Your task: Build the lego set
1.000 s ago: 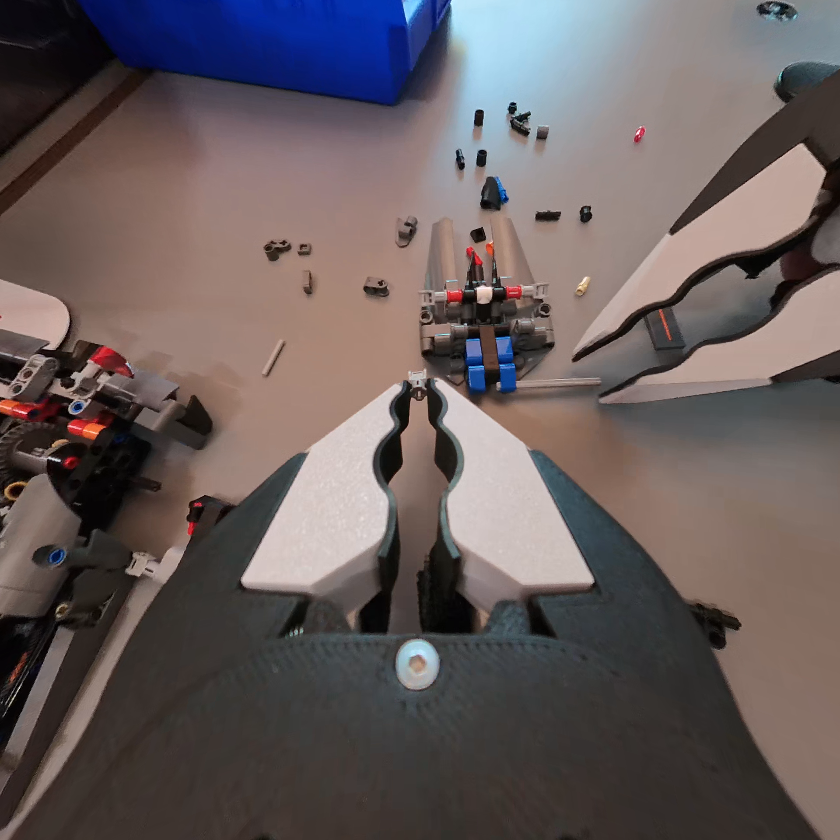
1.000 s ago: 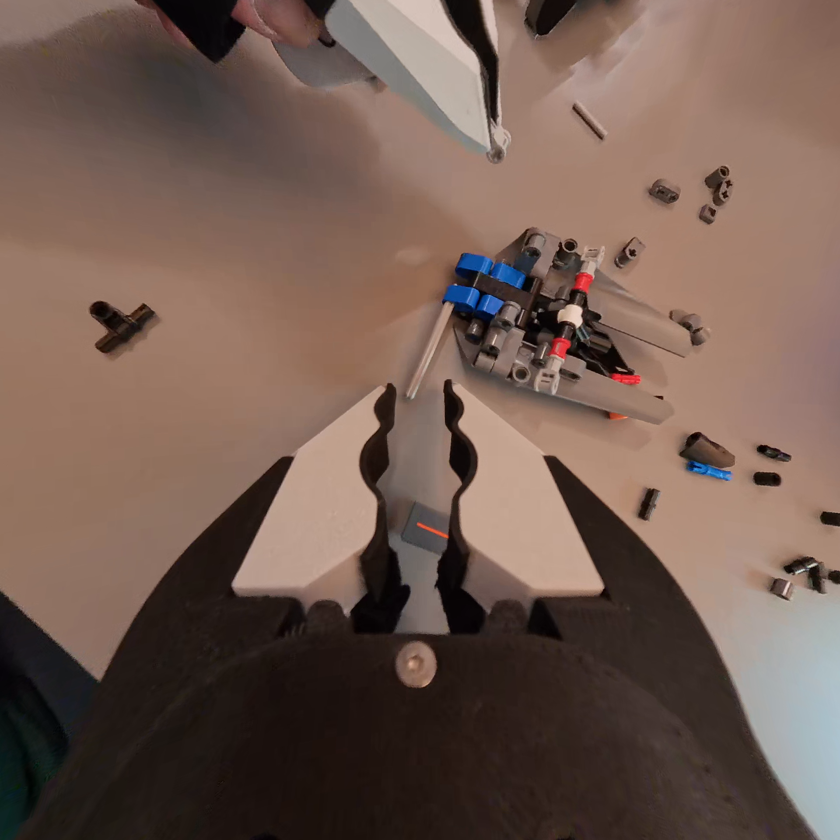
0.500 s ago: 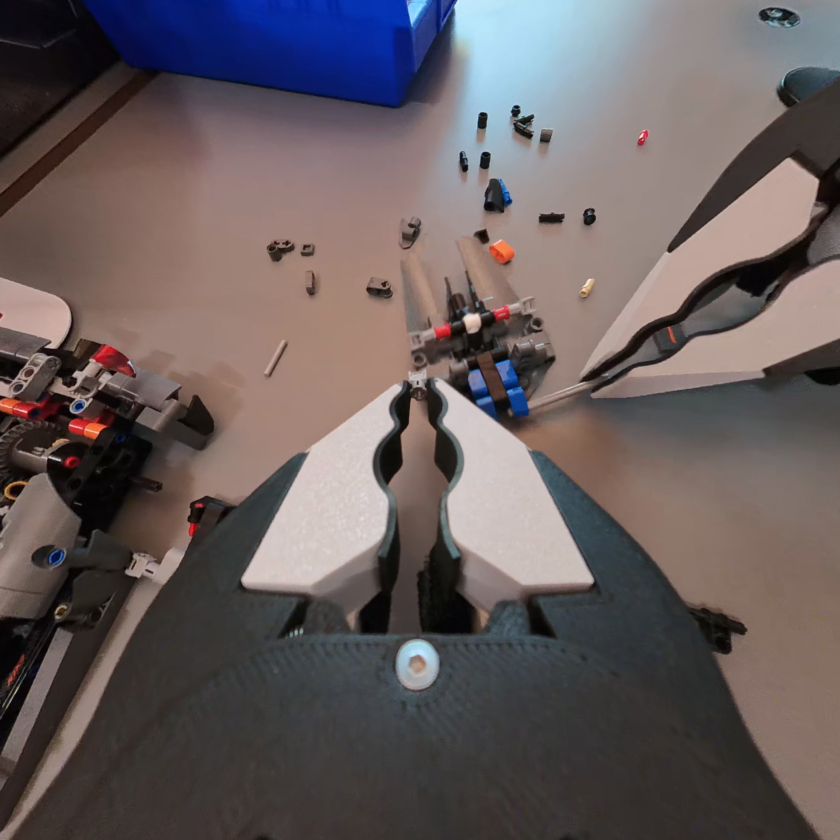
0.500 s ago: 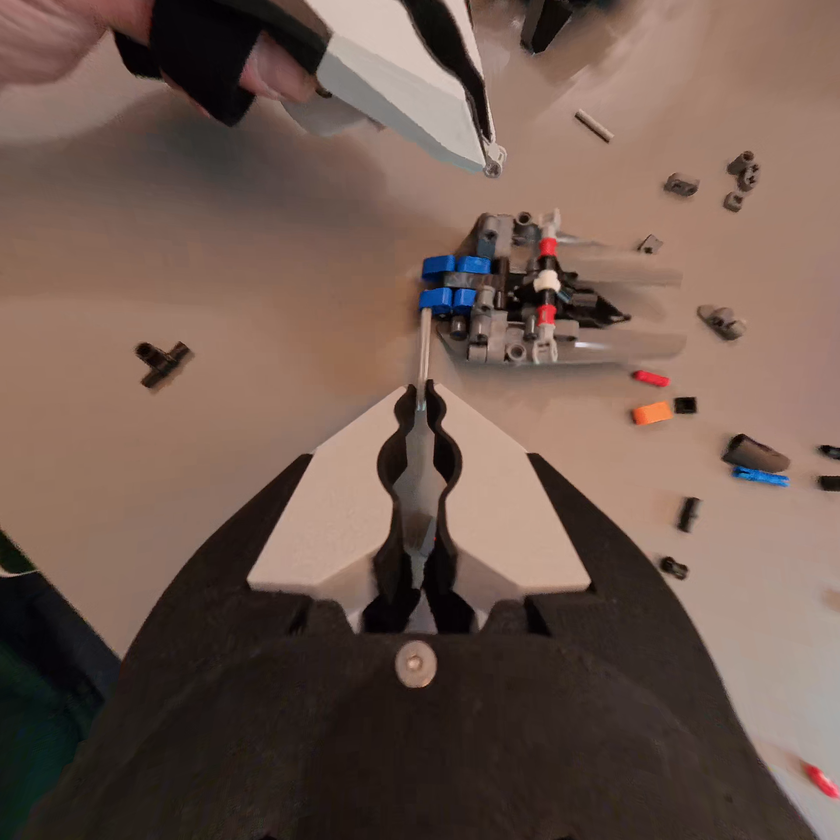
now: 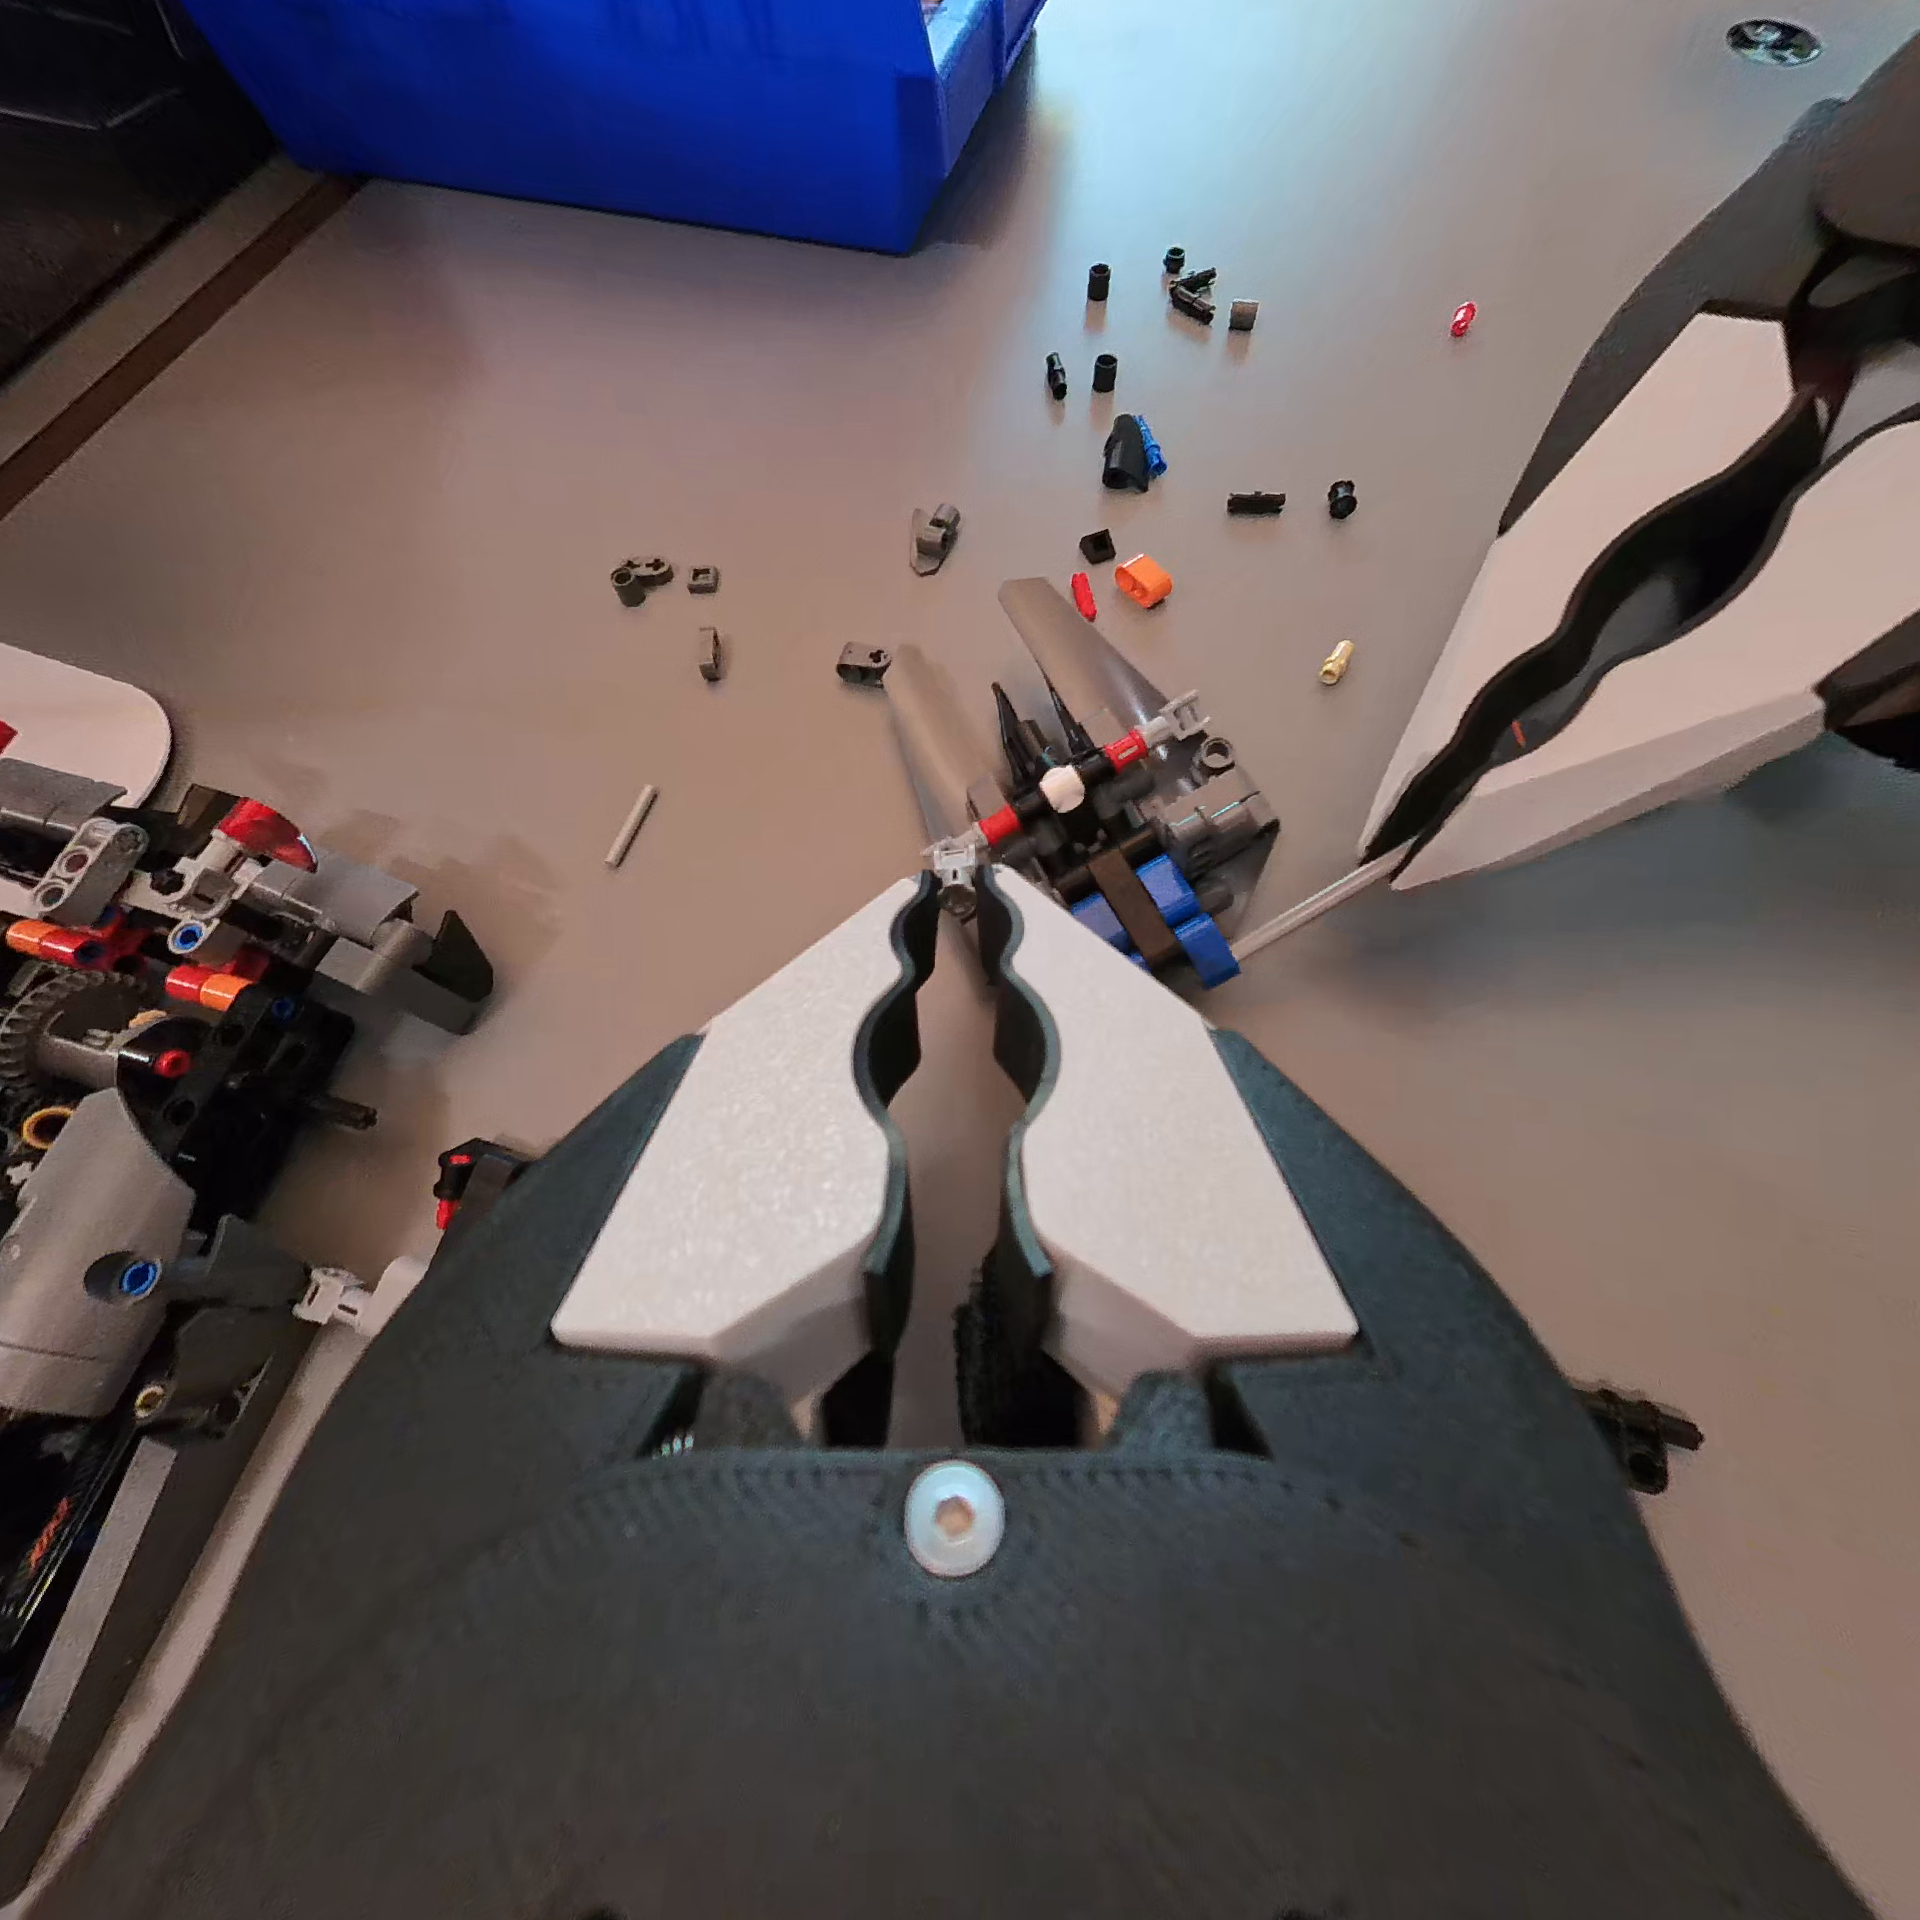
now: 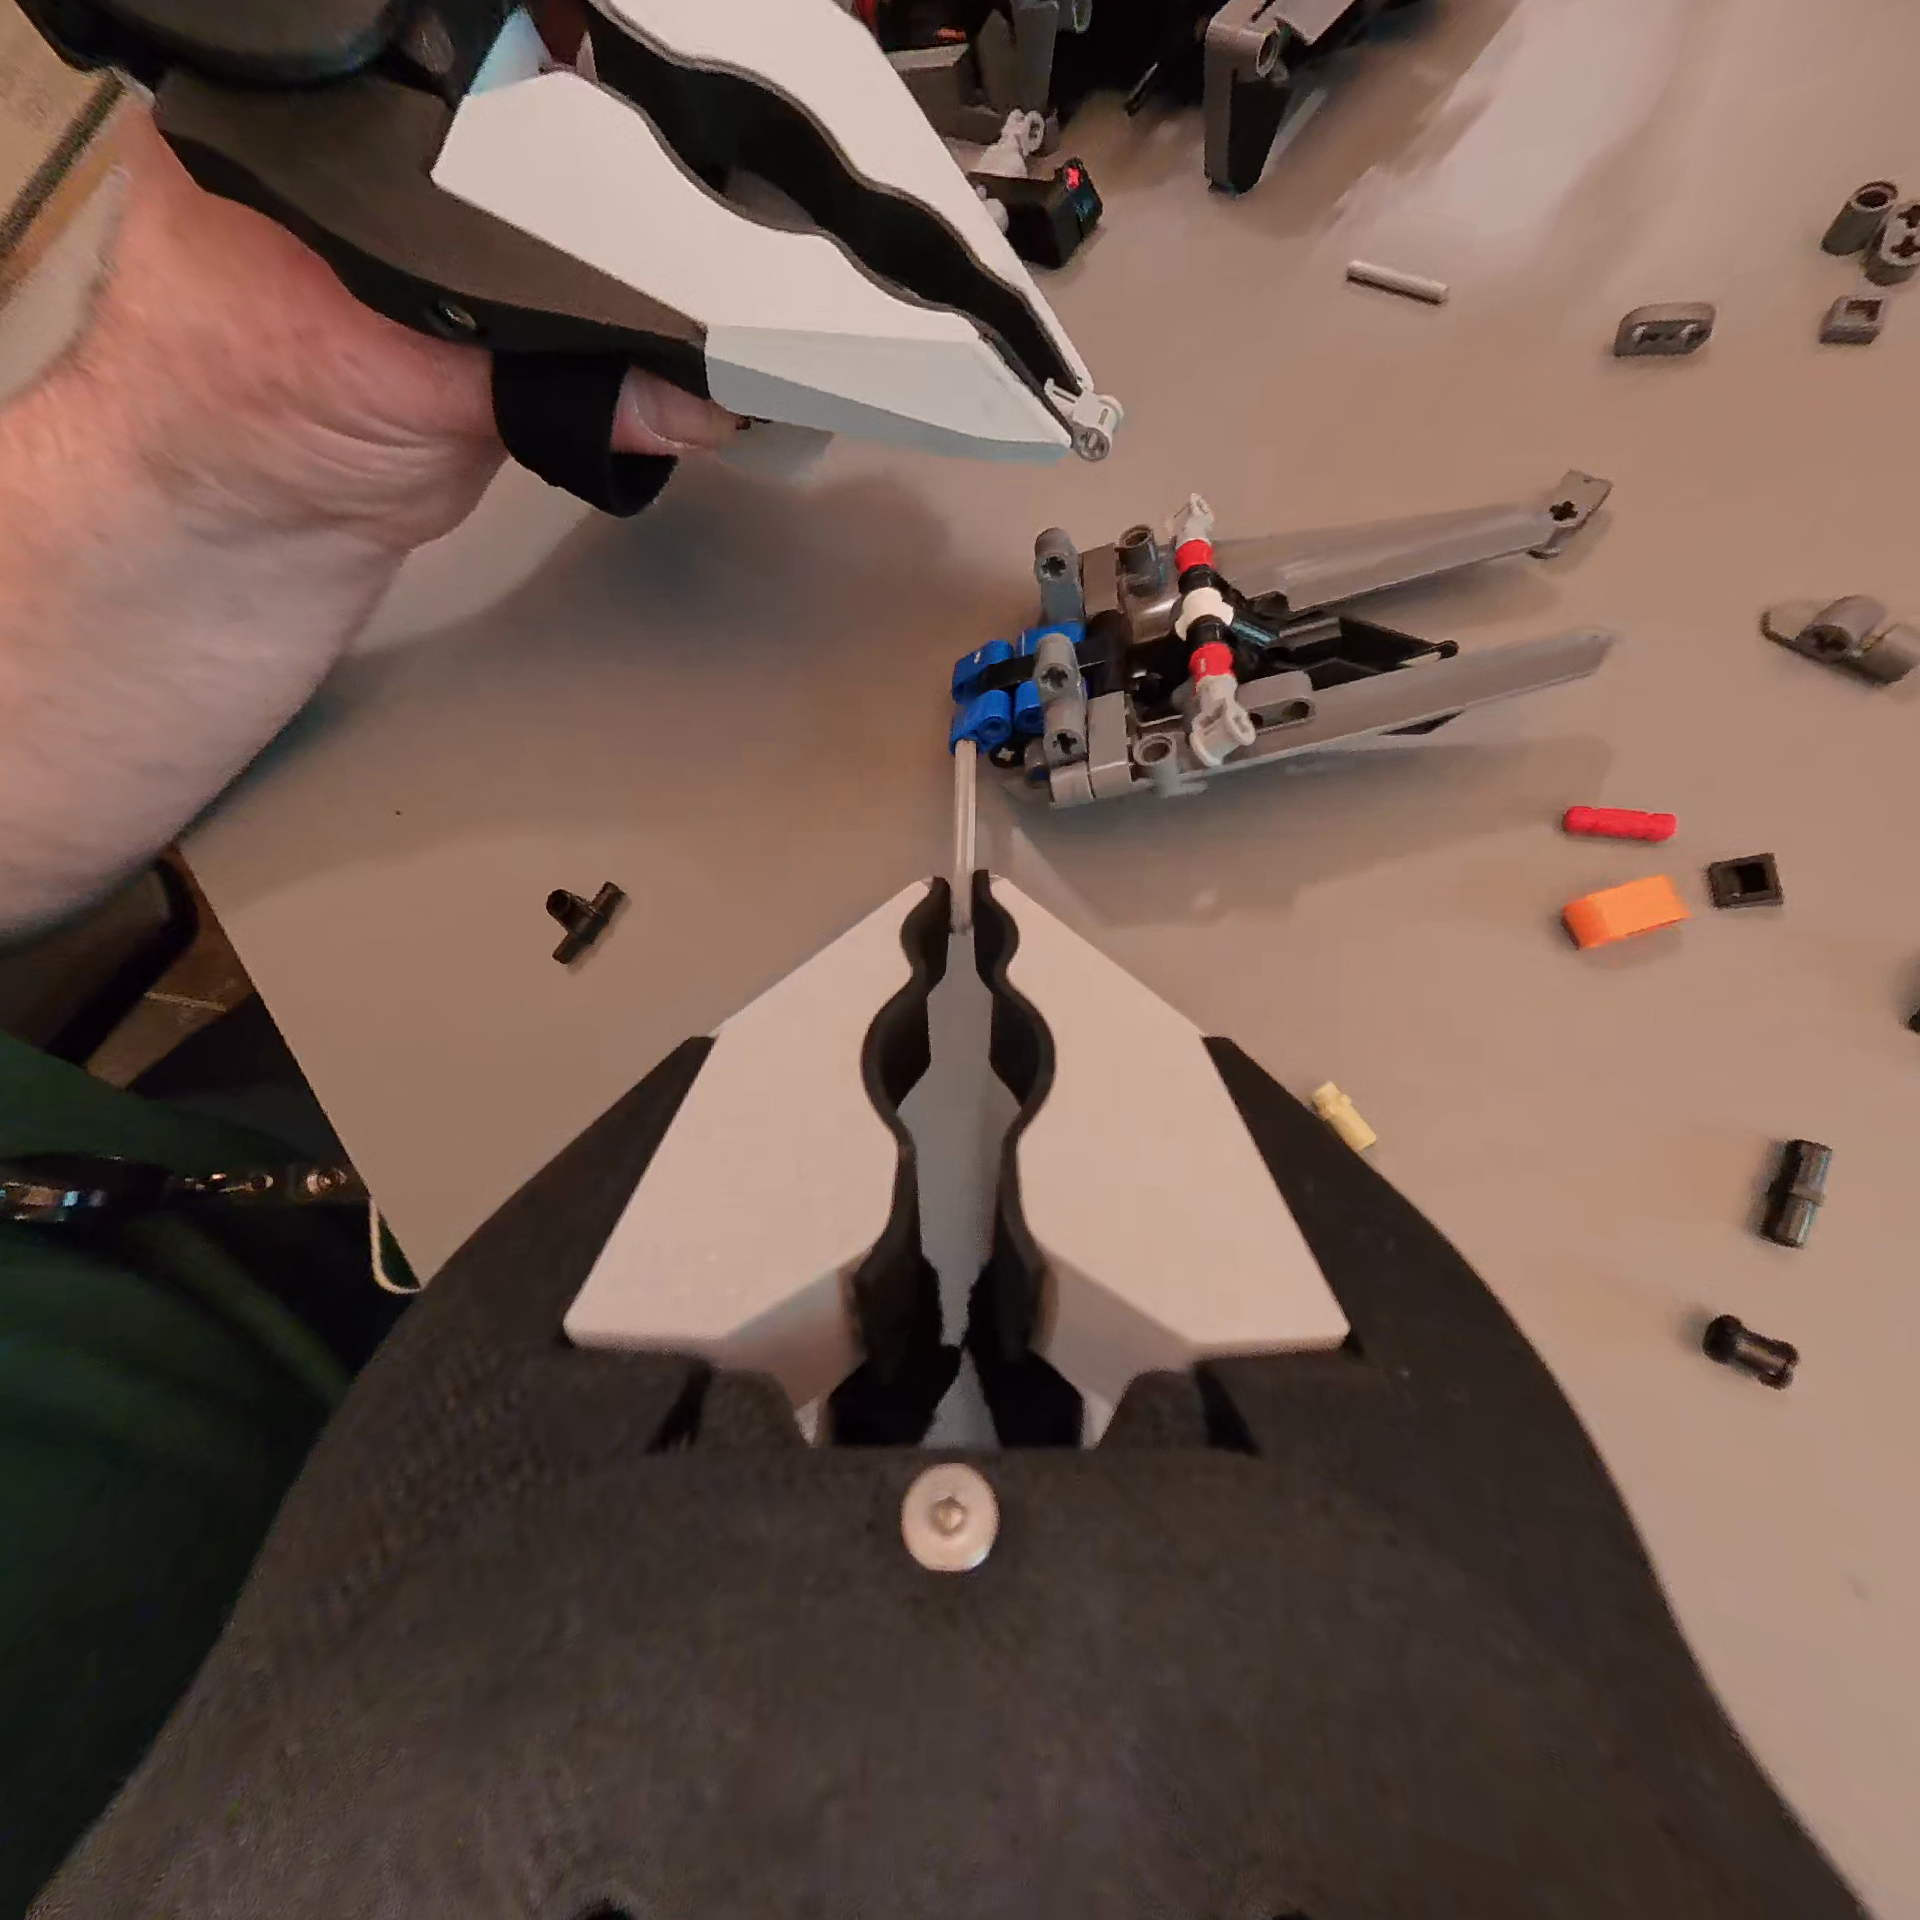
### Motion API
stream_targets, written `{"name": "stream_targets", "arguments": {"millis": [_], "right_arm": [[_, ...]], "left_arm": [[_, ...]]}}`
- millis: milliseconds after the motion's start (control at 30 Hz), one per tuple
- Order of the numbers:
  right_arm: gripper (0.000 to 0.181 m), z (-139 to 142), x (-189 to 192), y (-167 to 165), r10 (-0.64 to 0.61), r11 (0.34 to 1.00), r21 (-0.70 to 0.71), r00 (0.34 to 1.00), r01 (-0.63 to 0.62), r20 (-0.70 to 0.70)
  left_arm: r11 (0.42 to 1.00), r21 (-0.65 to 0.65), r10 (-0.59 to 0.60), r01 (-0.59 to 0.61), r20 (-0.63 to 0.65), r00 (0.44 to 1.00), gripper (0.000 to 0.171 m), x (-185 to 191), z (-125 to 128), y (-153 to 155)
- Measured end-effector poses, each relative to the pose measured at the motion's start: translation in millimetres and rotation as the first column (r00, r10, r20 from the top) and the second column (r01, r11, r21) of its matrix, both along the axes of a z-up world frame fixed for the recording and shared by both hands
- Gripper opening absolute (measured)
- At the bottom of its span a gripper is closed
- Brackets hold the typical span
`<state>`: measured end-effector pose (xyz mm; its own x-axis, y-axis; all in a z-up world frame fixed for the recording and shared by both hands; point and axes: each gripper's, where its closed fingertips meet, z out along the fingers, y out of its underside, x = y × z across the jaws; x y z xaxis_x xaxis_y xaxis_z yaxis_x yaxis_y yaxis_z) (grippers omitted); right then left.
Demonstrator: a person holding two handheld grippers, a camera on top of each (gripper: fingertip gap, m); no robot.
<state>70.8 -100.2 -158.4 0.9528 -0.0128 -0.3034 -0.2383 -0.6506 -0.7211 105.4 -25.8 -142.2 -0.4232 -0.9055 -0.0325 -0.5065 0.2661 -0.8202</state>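
Observation:
A small grey, black and blue lego sub-assembly (image 5: 1127,821) with two long grey panels lies on the grey table; it also shows in the right wrist view (image 6: 1195,665). A long light-grey axle (image 6: 964,821) sticks out of its blue end. My right gripper (image 6: 961,894) is shut on that axle's free end; it also shows in the left wrist view (image 5: 1392,857). My left gripper (image 5: 956,888) is shut on a small light-grey connector (image 5: 954,868), held just above the assembly's near left corner; it also shows in the right wrist view (image 6: 1081,426).
A large part-built lego model (image 5: 135,1029) lies at the left. A blue bin (image 5: 582,104) stands at the back. Several loose pieces are scattered beyond the assembly: an orange piece (image 6: 1626,910), a red pin (image 6: 1619,823), a black T-connector (image 6: 584,918), a short grey axle (image 5: 631,826). A hand (image 6: 208,540) holds the left gripper. The gap from one gripper's tips to the other's is roughly 9 cm. The right tips stand about 11 cm off the black T-connector (image 6: 584,918). It turns up in the left wrist view (image 5: 1626,1416) as well.
My right gripper closed on the axle and swung the assembly around by it. An orange piece and a red pin came off onto the table. My left gripper kept its connector.

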Motion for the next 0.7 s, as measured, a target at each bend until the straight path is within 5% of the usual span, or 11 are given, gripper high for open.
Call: {"name": "stream_targets", "arguments": {"millis": [700], "right_arm": [[0.003, 1.9, 10.0, -3.5, -0.027, 0.998, 0.051, 0.997, 0.031, -0.072]], "left_arm": [[1.000, 0.008, -0.004, 0.004, -0.008, 1.000, 0.005, 1.5, -3.2, -1.0]]}}
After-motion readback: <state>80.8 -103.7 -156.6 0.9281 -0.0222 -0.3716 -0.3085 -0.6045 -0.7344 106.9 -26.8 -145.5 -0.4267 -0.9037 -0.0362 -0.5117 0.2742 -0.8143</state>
